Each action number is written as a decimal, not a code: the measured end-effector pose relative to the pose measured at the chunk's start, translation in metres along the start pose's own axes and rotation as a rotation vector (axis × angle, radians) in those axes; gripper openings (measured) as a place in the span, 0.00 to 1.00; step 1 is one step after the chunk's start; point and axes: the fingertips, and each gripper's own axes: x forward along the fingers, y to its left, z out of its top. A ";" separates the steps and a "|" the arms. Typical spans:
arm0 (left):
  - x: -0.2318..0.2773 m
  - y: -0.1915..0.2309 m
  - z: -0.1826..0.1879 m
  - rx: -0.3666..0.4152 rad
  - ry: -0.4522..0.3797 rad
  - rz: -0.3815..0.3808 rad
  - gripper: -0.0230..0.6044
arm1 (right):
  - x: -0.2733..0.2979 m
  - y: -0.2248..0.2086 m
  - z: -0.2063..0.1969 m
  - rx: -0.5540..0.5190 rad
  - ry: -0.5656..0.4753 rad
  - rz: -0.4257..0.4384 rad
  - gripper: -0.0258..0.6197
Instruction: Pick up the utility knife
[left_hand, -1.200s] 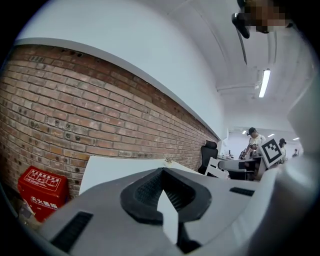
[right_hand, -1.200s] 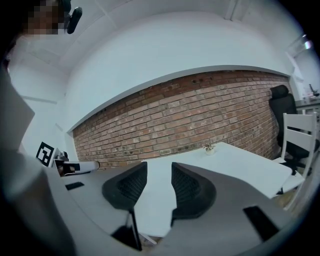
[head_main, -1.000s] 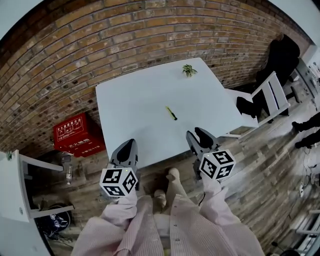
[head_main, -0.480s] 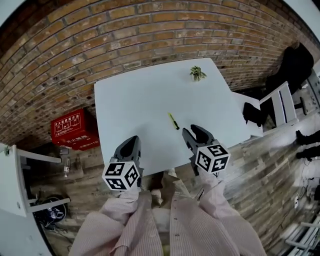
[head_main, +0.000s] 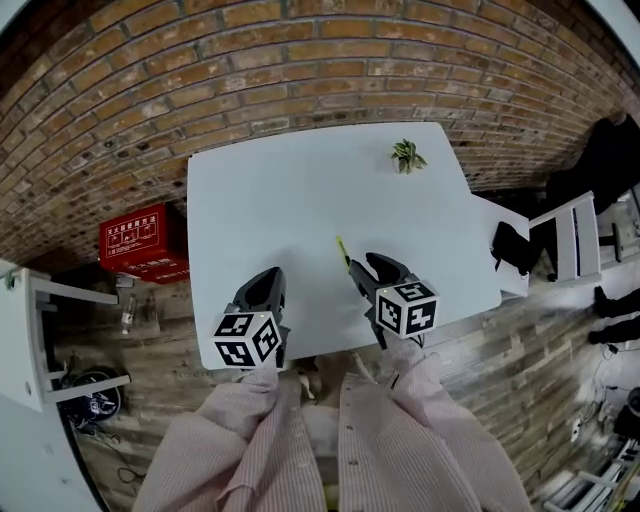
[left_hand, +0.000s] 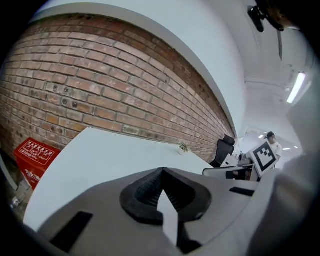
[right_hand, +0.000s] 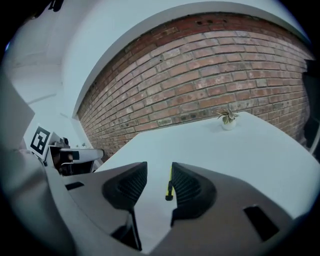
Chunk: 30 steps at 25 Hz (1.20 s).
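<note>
A slim yellow and black utility knife (head_main: 342, 250) lies flat on the white table (head_main: 280, 200), just past my right gripper (head_main: 372, 272). In the right gripper view the utility knife (right_hand: 169, 184) shows between the two open jaws, close to the right one, and nothing is held. My left gripper (head_main: 266, 291) hovers over the table's near edge, well left of the knife. Its jaws meet at the tips in the left gripper view, with nothing between them.
A small potted plant (head_main: 407, 154) stands at the table's far right corner. A brick wall (head_main: 200, 90) runs behind the table. A red box (head_main: 141, 243) sits on the floor at the left. A white chair (head_main: 560, 245) and a dark office chair (head_main: 610, 150) stand at the right.
Both grippers have moved forward over the table's near edge. The right gripper has closed in on the knife, which now sits just ahead of its jaws.
</note>
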 end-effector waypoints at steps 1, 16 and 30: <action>0.004 0.001 -0.001 -0.005 0.004 0.007 0.02 | 0.004 -0.002 -0.001 -0.002 0.013 0.007 0.28; 0.042 0.011 -0.033 -0.079 0.091 0.094 0.02 | 0.055 -0.013 -0.031 -0.082 0.203 0.092 0.28; 0.048 0.014 -0.046 -0.079 0.154 0.095 0.02 | 0.072 -0.017 -0.049 -0.179 0.299 0.010 0.28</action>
